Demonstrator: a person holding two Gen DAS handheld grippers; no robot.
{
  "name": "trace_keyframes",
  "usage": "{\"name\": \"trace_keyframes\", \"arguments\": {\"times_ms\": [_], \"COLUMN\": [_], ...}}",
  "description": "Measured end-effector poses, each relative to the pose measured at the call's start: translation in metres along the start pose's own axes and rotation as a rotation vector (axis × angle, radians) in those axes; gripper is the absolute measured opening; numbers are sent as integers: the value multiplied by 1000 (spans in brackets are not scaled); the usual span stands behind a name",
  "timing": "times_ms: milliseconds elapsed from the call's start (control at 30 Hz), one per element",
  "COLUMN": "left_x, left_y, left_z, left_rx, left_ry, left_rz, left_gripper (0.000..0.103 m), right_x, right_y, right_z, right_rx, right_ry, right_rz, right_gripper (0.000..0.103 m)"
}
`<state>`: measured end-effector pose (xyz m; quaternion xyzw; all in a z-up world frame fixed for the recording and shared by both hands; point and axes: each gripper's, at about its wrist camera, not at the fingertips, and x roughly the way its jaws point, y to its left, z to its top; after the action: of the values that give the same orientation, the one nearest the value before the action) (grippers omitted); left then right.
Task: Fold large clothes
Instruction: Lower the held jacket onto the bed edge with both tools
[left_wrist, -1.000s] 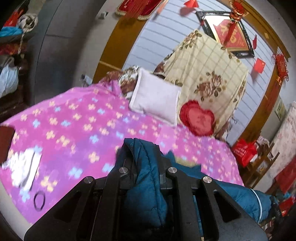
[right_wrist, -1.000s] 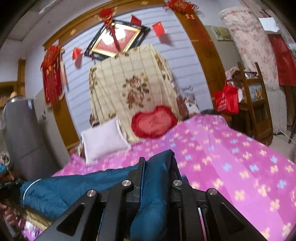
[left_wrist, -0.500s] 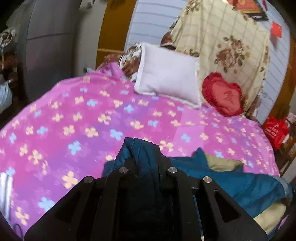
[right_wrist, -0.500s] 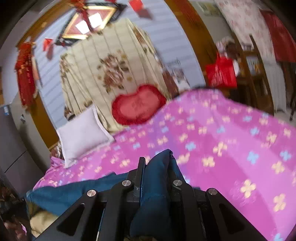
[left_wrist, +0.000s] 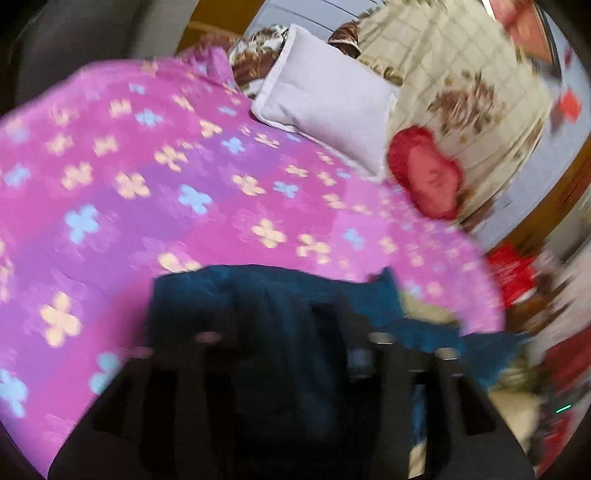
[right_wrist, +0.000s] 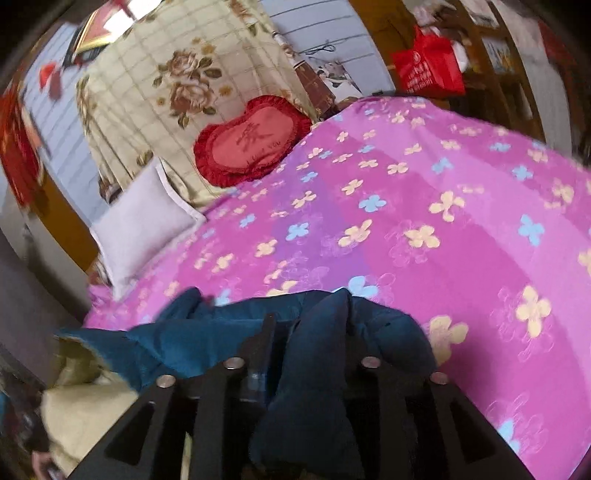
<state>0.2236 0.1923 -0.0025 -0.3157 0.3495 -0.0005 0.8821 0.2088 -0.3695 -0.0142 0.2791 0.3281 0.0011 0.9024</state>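
A large dark teal padded jacket (left_wrist: 266, 317) with a pale yellow lining (right_wrist: 85, 406) is held by both grippers over the near edge of a bed. My left gripper (left_wrist: 284, 332) is shut on a bunched fold of the jacket; this view is blurred. My right gripper (right_wrist: 310, 332) is shut on another fold of the jacket (right_wrist: 314, 387), which stretches left between the two. The fingertips are hidden in the fabric.
The bed has a pink and purple flowered cover (right_wrist: 424, 221). At its head lie a white pillow (right_wrist: 144, 225), a red heart cushion (right_wrist: 251, 144) and a cream floral blanket (right_wrist: 177, 81). A red bag (right_wrist: 428, 70) hangs beside the bed's far side.
Both grippers have dropped and tilted toward the bed with the jacket. More of the jacket now spreads on the cover, with its yellow lining showing.
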Motion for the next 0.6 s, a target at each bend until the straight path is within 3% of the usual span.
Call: {"name": "trace_keyframes", "arguments": {"times_ms": [67,167,300,367,600], "left_x": [-11,-32,-57,-62,-77], "left_y": [4,-1,-12,-17,-22], "left_z": [6,15,19,19,17], "left_rx": [-72,-99,-39,-8,15], "left_ry": [-5,-58,-168,-190,-256], "left_rz": [-84,-111,-78,-82,-106], "left_gripper": [74,79,81,81,81], "right_x": [-10,-25,-45,-55,-76], "right_y": [-9,-13,3,10,29], "right_z": [1,5,12,13,11], "right_rx": [110,218,157,120,19], "right_ry": [-13,-59,-134,-183,-254], "right_rz": [105,231,294,337,358], "right_gripper": [48,74,74,74,74]}}
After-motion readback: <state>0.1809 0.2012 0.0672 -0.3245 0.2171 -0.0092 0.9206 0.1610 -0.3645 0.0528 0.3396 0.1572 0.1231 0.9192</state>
